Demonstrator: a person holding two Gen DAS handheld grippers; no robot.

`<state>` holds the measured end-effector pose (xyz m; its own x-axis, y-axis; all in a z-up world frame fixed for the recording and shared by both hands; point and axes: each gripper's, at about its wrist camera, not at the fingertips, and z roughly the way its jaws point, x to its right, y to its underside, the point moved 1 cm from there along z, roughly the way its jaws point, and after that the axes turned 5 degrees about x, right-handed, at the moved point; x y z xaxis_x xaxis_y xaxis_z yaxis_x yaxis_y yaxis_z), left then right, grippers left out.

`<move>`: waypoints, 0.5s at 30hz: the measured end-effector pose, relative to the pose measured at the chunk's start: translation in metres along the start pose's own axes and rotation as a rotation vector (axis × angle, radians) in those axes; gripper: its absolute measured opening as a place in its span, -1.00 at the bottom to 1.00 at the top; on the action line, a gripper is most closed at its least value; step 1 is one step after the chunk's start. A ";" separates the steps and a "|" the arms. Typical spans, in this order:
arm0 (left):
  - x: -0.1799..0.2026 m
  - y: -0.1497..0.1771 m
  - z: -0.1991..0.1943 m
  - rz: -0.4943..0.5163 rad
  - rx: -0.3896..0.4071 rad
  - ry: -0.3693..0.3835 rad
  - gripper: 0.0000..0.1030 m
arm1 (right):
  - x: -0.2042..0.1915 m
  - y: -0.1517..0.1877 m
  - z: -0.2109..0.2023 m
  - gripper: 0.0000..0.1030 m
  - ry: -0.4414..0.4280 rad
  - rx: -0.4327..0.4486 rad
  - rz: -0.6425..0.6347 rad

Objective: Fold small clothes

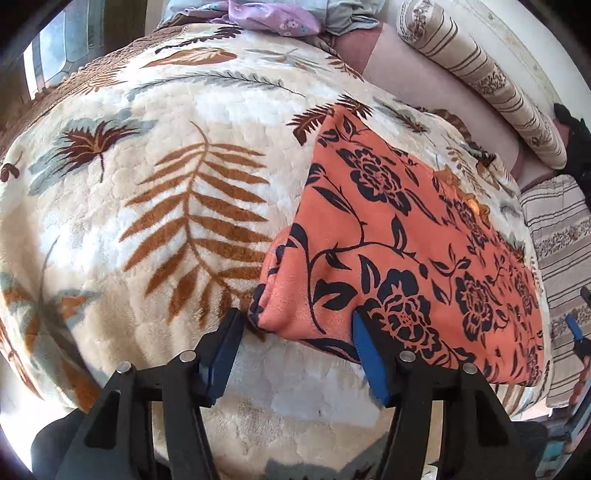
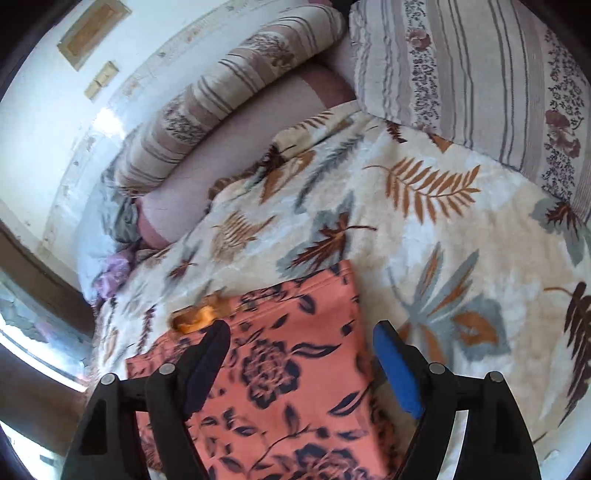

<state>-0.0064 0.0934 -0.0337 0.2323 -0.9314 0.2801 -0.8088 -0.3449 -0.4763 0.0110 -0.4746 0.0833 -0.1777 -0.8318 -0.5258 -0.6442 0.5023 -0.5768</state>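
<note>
Both claws hang spread and empty over a folded orange floral garment (image 1: 406,229) lying flat on a leaf-print blanket (image 1: 147,184). The left gripper (image 1: 297,332) has its jaws wide apart, nothing between them; the garment's rounded folded corner sits just ahead, between the two blue pads, with the right-hand pad at the cloth's near edge. The right gripper (image 2: 301,347) is likewise parted, poised above the garment (image 2: 295,369), the cloth running under and forward of its fingers to a hemmed far edge.

The risk, by appearance: a pinch at the corner could catch only the top layer — or the plush blanket (image 2: 461,258) with it — and drag the fold open or skew it.

Only the right view shows an orange-yellow tuft (image 2: 195,317) just ahead of its left finger at the garment's edge, and striped cushions (image 2: 461,74) beyond against a pale wall. Only the left view shows the garment's full length, and, far off, a heap of lilac and pale-blue clothes (image 1: 273,16) at the blanket's far end.
</note>
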 end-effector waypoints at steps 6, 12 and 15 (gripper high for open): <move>-0.002 -0.018 -0.027 -0.020 0.068 0.043 0.21 | -0.025 0.068 0.006 0.60 -0.147 -0.163 0.039; 0.035 -0.048 -0.015 0.122 0.098 0.063 0.21 | -0.014 0.096 0.044 0.60 -0.227 -0.297 0.157; 0.044 -0.052 0.026 0.169 0.025 -0.032 0.21 | 0.001 0.096 0.062 0.59 -0.174 -0.329 0.156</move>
<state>0.0598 0.0677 -0.0189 0.1111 -0.9795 0.1680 -0.8244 -0.1852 -0.5349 -0.0049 -0.4127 -0.0118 -0.1817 -0.6850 -0.7055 -0.8284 0.4932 -0.2656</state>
